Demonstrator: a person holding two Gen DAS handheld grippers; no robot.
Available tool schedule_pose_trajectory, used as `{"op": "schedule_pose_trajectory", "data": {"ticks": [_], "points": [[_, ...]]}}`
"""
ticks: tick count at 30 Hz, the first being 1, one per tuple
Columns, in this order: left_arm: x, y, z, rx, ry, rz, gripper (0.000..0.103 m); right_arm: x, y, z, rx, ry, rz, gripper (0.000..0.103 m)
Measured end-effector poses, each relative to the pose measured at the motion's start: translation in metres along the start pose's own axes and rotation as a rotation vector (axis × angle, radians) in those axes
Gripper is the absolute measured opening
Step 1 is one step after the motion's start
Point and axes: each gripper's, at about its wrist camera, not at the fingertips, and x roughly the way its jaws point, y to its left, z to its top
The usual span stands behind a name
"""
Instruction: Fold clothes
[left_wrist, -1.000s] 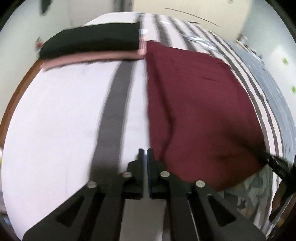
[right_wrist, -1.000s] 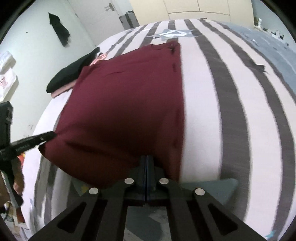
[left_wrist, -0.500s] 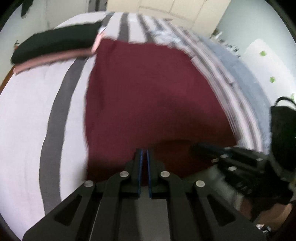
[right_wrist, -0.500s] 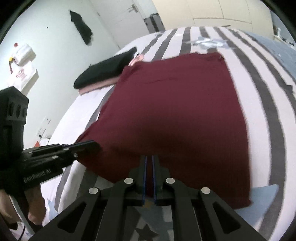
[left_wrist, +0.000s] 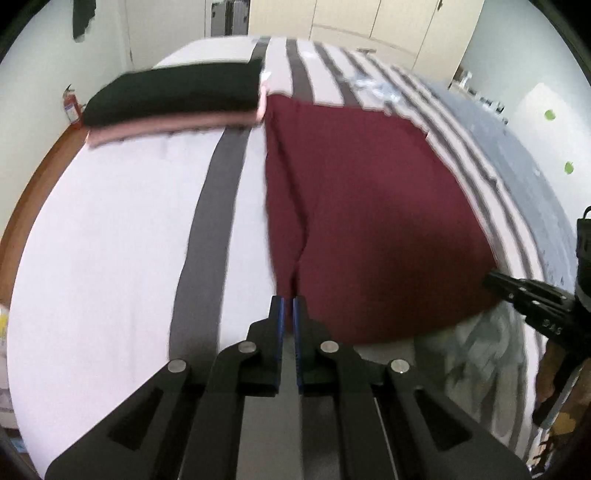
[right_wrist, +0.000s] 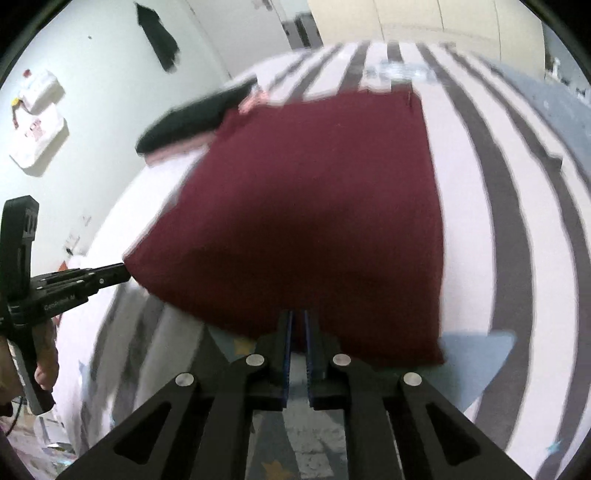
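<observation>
A maroon garment (left_wrist: 369, 221) (right_wrist: 314, 221) lies spread on the striped bed (left_wrist: 110, 240), its near edge lifted off the cover. My left gripper (left_wrist: 287, 301) is shut on the near left corner, which runs down into its tips. The right wrist view shows that gripper (right_wrist: 123, 269) at the same corner. My right gripper (right_wrist: 297, 314) has its jaws a narrow slit apart with the near right edge of the cloth pinched between them. The left wrist view shows it (left_wrist: 489, 278) at that corner.
A folded black garment (left_wrist: 177, 92) sits on a folded pink one (left_wrist: 166, 127) at the far left of the bed, touching the maroon cloth's far corner. A wooden bed edge (left_wrist: 33, 192) runs along the left. A hand (right_wrist: 44, 365) holds the left gripper's handle.
Both grippers have risen a little with the near edge of the maroon cloth. The right jaws have parted slightly. The left view swung over the cloth and back.
</observation>
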Motion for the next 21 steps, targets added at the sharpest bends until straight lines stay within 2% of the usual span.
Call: {"op": "schedule_pose_trajectory", "data": {"ticks": [3, 7, 12, 14, 16, 17, 18, 19, 21], "points": [[0.017, -0.012, 0.024, 0.019, -0.018, -0.025, 0.002, 0.005, -0.008, 0.024, 0.033, -0.048, -0.013, 0.009], [0.047, -0.009, 0.038, 0.043, -0.019, -0.042, 0.002, 0.033, -0.017, 0.058, 0.059, -0.080, -0.031, 0.009], [0.079, -0.003, 0.019, 0.049, 0.004, -0.030, 0.002, 0.069, -0.026, 0.085, 0.060, -0.072, -0.058, 0.010], [0.079, 0.010, 0.017, 0.044, 0.001, 0.039, 0.002, 0.080, -0.037, 0.088, 0.069, -0.060, -0.066, 0.009], [0.077, 0.025, 0.017, 0.007, 0.006, 0.043, 0.002, 0.079, -0.049, 0.088, 0.081, -0.066, -0.066, 0.006], [0.076, 0.035, 0.019, -0.015, 0.007, 0.093, 0.002, 0.077, -0.054, 0.088, 0.087, -0.070, -0.066, 0.006], [0.075, 0.040, 0.020, -0.027, 0.007, 0.108, 0.002, 0.075, -0.059, 0.089, 0.092, -0.075, -0.074, 0.006], [0.074, 0.045, 0.022, -0.038, 0.007, 0.122, 0.002, 0.072, -0.063, 0.090, 0.096, -0.081, -0.085, 0.006], [0.069, 0.043, 0.036, -0.031, -0.025, 0.100, 0.002, 0.066, -0.074, 0.092, 0.114, -0.092, -0.106, 0.006]]}}
